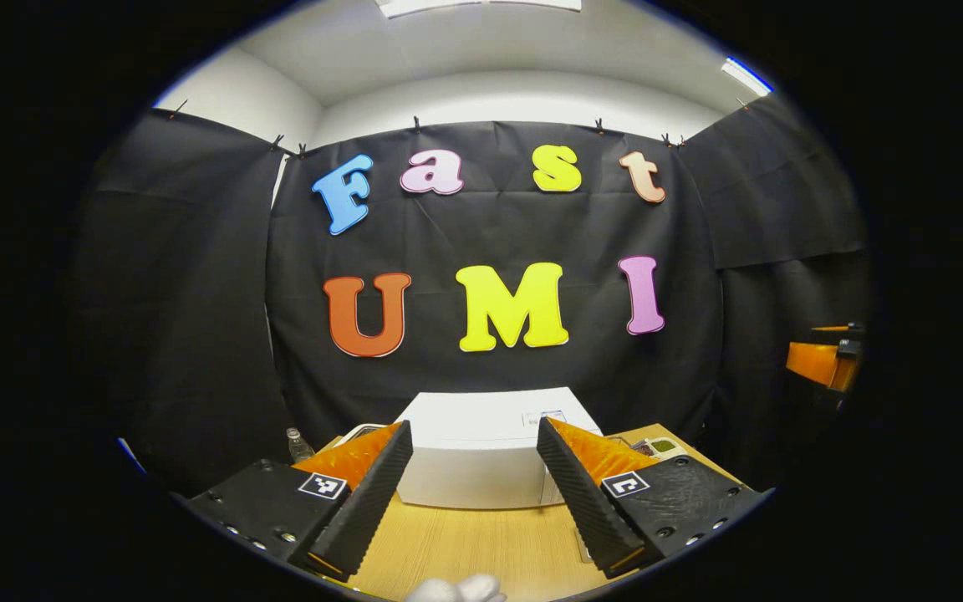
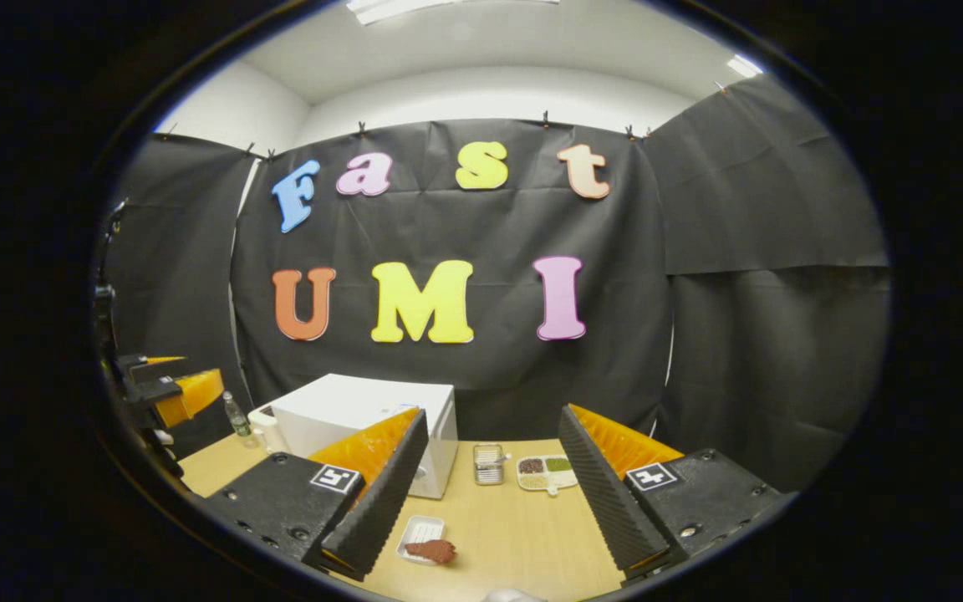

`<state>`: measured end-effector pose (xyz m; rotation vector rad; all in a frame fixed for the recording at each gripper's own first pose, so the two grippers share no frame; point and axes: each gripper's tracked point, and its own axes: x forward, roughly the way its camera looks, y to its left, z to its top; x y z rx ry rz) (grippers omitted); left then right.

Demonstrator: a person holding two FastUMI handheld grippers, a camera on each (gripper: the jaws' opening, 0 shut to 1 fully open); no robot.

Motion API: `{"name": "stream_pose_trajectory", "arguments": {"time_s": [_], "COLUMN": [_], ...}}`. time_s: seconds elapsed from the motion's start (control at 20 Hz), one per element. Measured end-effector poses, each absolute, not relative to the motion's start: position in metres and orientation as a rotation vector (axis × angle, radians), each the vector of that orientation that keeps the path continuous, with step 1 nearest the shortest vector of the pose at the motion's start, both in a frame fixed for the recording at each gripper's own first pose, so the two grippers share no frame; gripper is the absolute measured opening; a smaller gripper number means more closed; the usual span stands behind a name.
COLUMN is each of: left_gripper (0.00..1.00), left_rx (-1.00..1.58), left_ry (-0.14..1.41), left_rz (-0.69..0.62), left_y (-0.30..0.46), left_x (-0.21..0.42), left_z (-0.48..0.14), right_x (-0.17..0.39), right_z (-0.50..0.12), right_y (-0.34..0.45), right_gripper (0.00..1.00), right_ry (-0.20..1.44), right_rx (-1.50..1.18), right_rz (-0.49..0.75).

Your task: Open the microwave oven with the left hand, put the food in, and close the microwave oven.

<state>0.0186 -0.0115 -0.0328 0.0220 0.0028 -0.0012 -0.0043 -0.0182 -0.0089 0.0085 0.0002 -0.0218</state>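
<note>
A white microwave oven [image 1: 494, 451] is seen standing on the wooden bench [image 1: 481, 543] in the left gripper view, straight ahead at twelve o'clock of the left gripper [image 1: 473, 477], with its door shut. The fingers [image 1: 364, 493] of the left gripper are spread wide apart and nothing is held between them; they are kept short of the oven and clear of the bench. A small clear bottle [image 1: 298, 445] is placed at about ten o'clock of the oven, near the bench's far edge. In the right gripper view the microwave oven [image 2: 364, 422] is found at about eleven o'clock of the right gripper [image 2: 490, 493], whose fingers [image 2: 603, 493] are likewise held wide open and empty above the bench [image 2: 523, 535]. The food [image 2: 431, 550], a reddish-brown piece, is laid at the near edge of a small white tray [image 2: 420, 533] on the bench, close to the inner side of the finger at the lower left of that view and in front of the oven. Beyond it, at about one o'clock of the tray, a small metal rack [image 2: 489, 464] and a divided dish [image 2: 547, 472] with dark and green fillings are set side by side, just beside the oven's right corner. The left gripper [image 2: 172, 389] is seen at nine o'clock of that view, raised well apart from the oven.
</note>
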Motion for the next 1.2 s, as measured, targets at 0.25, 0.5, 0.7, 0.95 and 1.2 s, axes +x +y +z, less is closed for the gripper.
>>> {"name": "stream_pose_trajectory", "arguments": {"time_s": [0.25,0.5,0.7,0.95,1.2], "left_gripper": [0.95,0.95,0.95,0.95,0.95], "left_rx": [-0.021,-0.024,0.002,-0.001,-0.011], "left_ry": [0.013,0.032,0.059,0.120,0.180], "left_rz": [-0.040,-0.082,-0.132,-0.144,-0.131], "left_y": [-0.030,-0.063,-0.098,-0.123,-0.133], "left_x": [0.055,0.099,0.132,0.179,0.226], "left_z": [-0.076,-0.124,-0.170,-0.230,-0.268], "right_x": [-0.003,-0.001,-0.002,-0.001,0.002], "right_z": [-0.004,-0.005,-0.009,-0.024,-0.042], "right_y": [-0.028,-0.042,-0.050,-0.051,-0.055], "right_gripper": [0.92,0.92,0.92,1.00,0.92], "right_ry": [-0.002,0.017,0.039,0.088,0.130], "right_rx": [-0.010,-0.031,-0.044,-0.048,-0.029], "right_rz": [-0.039,-0.068,-0.090,-0.098,-0.109]}}
